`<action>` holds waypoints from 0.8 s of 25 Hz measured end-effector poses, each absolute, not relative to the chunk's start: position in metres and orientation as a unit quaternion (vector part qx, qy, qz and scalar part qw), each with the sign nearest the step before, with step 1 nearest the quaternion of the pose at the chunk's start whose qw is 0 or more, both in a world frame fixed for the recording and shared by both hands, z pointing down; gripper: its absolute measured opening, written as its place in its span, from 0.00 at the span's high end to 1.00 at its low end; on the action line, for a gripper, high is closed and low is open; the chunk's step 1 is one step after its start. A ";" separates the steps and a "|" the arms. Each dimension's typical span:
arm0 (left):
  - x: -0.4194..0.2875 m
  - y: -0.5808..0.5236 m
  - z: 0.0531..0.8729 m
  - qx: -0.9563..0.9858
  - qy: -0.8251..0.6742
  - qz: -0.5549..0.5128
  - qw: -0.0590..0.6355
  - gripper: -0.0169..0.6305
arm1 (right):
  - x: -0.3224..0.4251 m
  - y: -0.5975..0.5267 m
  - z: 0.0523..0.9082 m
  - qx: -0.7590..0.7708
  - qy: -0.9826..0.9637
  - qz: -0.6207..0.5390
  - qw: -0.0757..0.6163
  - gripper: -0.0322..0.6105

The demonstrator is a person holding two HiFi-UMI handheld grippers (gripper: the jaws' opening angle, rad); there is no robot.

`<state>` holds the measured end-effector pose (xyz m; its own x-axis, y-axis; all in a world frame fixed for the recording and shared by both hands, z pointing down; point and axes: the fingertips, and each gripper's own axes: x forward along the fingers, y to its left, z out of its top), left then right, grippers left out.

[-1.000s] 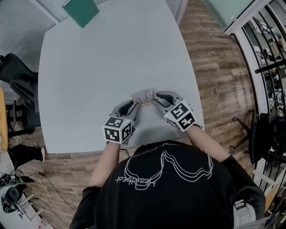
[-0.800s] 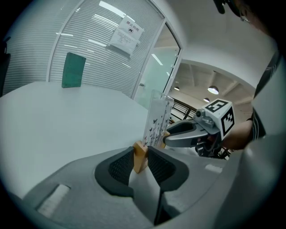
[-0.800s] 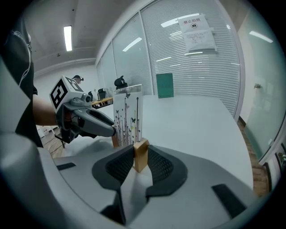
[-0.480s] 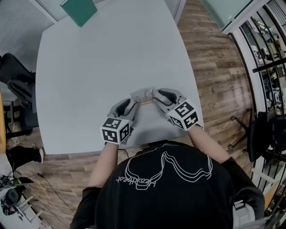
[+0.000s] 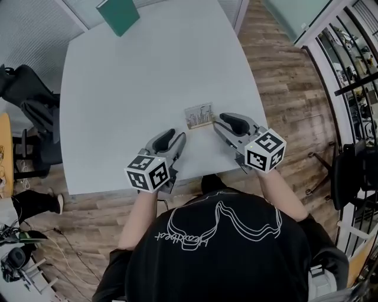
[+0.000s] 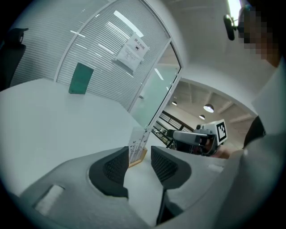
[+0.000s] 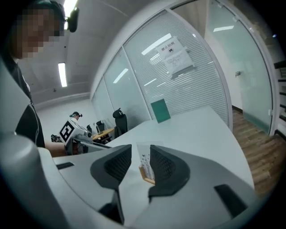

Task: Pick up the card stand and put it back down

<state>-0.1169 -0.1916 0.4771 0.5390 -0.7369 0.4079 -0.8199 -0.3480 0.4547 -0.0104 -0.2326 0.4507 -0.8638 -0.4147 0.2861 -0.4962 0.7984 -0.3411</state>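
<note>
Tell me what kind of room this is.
Probably an office meeting room: a big white table, glass walls with blinds and a posted notice, and a black office chair beside the table.

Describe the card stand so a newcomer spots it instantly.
Start at the big pale grey table. Near its edge closest to the person, right of centre, stands the card stand: a small upright printed card in a light wooden base. The only other item, a green rectangle, sits at the far edge and is plain and larger.
</note>
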 end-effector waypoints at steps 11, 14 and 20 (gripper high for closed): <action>-0.088 -0.103 0.374 0.884 -0.387 -0.011 0.261 0.78 | -0.016 -0.124 0.370 0.213 -0.959 0.187 0.012 0.92; -0.078 -0.077 0.357 0.902 -0.357 -0.015 0.241 0.86 | -0.018 -0.097 0.360 0.208 -0.963 0.173 0.009 0.93; -0.071 -0.043 0.342 0.920 -0.340 -0.001 0.194 0.95 | -0.022 -0.053 0.346 0.173 -0.970 0.173 -0.015 0.94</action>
